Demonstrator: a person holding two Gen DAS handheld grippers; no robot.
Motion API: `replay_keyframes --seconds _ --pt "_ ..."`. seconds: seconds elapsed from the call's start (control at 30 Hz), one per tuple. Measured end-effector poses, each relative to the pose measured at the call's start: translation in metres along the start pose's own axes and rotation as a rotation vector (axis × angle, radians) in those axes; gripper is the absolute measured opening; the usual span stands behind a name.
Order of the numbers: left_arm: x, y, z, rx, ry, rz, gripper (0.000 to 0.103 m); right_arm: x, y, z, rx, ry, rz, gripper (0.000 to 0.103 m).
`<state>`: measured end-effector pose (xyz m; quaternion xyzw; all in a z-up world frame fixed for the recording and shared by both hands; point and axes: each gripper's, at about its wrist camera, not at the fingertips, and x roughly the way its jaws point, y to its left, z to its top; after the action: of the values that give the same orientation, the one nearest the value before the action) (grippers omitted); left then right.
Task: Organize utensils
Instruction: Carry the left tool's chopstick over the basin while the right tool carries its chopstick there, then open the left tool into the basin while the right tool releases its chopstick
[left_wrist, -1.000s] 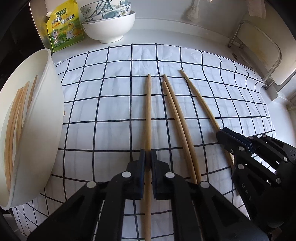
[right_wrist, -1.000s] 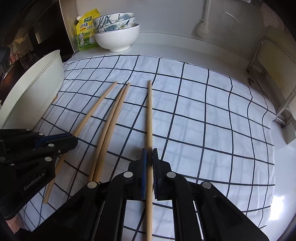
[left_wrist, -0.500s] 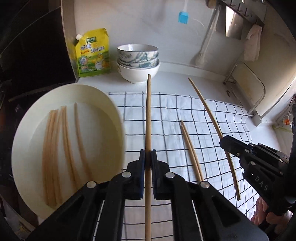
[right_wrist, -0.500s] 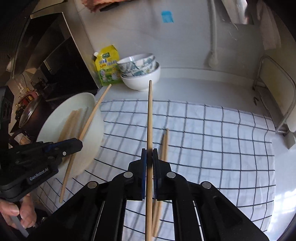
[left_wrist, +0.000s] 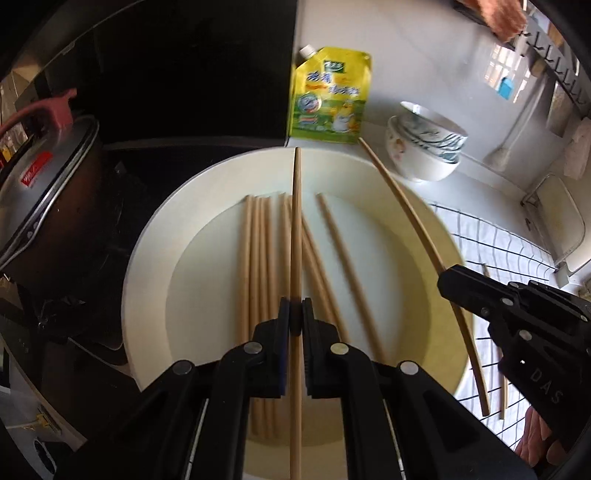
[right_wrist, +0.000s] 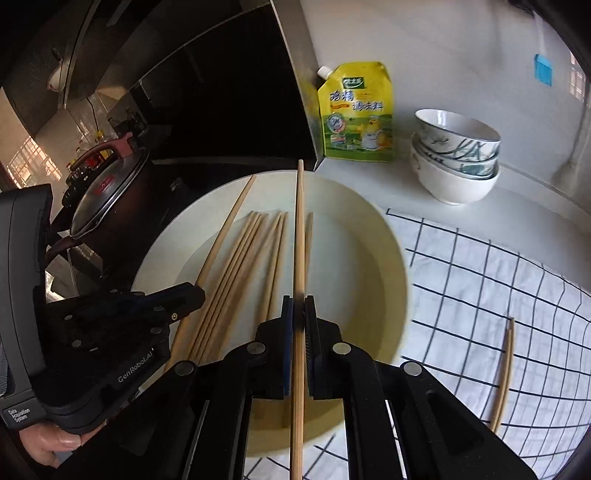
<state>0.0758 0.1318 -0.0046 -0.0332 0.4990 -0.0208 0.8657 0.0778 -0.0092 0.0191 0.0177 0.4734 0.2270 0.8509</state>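
Reading "GenRobot.AI", the left gripper (right_wrist: 197, 295) and "DAS"-marked right gripper (left_wrist: 441, 277) each have fingers clamping a chopstick (left_wrist: 295, 236).

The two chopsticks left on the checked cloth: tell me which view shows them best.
The right wrist view: the two chopsticks lie in the open on the checked cloth. In the left wrist view the right gripper covers them except short bits.
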Motion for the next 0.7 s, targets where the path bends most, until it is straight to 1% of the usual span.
replay_keyframes --seconds 0.07,0.2,0.37,0.4,0.43,0.5,0.53,0.57,0.63,0.67,0.7 --pt "0.008 0.009 0.0 -0.004 0.017 -0.005 0.007 0.015 0.007 0.003 0.008 0.031 -0.003 0.006" --pt "0.019 0.016 0.0 0.004 0.038 -0.014 0.007 0.038 0.012 0.004 0.031 0.082 -0.023 0.006" --pt "0.025 0.024 0.002 0.0 0.056 -0.028 0.008 0.047 0.011 0.001 0.054 0.096 -0.049 0.006" --pt "0.024 0.026 0.002 -0.006 0.055 -0.033 0.014 0.046 0.01 0.001 0.063 0.097 -0.051 0.007" --pt "0.024 0.027 0.001 -0.01 0.054 -0.035 0.02 0.045 0.008 0.001 0.073 0.094 -0.05 0.011" --pt "0.02 0.029 0.001 -0.018 0.038 -0.026 0.047 0.041 0.007 0.001 0.081 0.074 -0.064 0.018" --pt "0.017 0.03 0.002 -0.021 0.031 -0.025 0.051 0.039 0.006 0.001 0.08 0.063 -0.072 0.019" --pt "0.015 0.03 0.003 -0.023 0.024 -0.025 0.052 0.037 0.006 0.001 0.081 0.054 -0.076 0.02" --pt "0.01 0.031 0.002 -0.024 0.021 -0.019 0.052 0.031 0.005 -0.002 0.086 0.041 -0.077 0.026" --pt "0.007 0.031 0.001 -0.026 0.017 -0.009 0.055 0.029 0.003 -0.003 0.091 0.034 -0.077 0.027" --pt "0.004 0.031 0.0 -0.027 0.012 -0.001 0.062 0.026 0.001 -0.005 0.098 0.027 -0.078 0.028"
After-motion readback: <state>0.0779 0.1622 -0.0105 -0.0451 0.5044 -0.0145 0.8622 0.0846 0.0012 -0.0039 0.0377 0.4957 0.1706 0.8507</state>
